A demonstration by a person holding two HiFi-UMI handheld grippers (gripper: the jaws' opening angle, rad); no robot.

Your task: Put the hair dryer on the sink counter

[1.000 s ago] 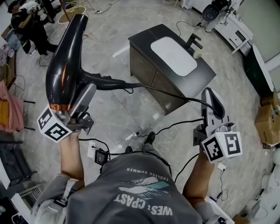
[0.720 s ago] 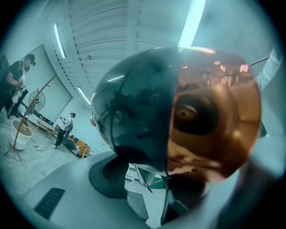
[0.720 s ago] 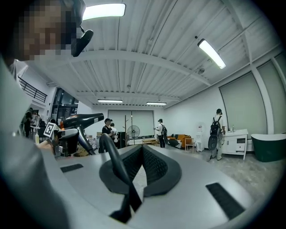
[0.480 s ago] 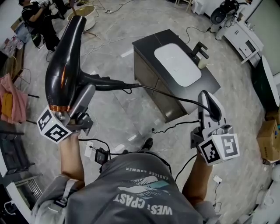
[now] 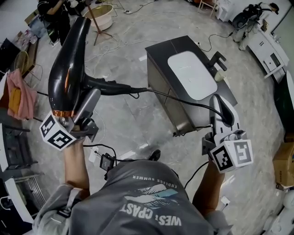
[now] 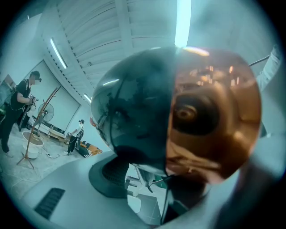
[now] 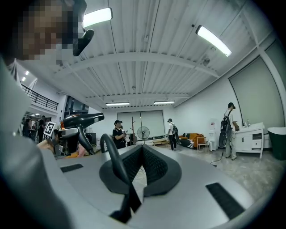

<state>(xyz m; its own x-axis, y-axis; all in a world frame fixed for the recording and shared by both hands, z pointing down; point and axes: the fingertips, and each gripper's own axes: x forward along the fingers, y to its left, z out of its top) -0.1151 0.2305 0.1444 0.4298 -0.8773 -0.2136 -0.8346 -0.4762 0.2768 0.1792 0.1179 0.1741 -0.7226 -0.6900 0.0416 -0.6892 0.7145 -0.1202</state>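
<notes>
The black hair dryer (image 5: 69, 69) with a copper ring is held up in the air at the left, barrel pointing away, and my left gripper (image 5: 79, 100) is shut on its rear body. It fills the left gripper view as a glossy black and copper bulk (image 6: 147, 116). Its black cord (image 5: 174, 97) runs right to my right gripper (image 5: 221, 109), which is shut on the cord (image 7: 114, 161). The dark sink counter (image 5: 161, 50) with a white basin (image 5: 193, 75) and black faucet (image 5: 216, 59) stands ahead, just beyond the right gripper (image 7: 142, 154).
Cables trail over the marble floor (image 5: 124, 119). A person (image 5: 57, 13) and a bowl on a stand (image 5: 102, 11) are at the far left. A white cabinet (image 5: 268, 48) stands far right, pink cloth (image 5: 20, 94) at the left edge.
The person holding the grippers has stepped forward, so the sink counter now sits closer to the right gripper. Both grips, on the dryer and on the cord, are unchanged.
</notes>
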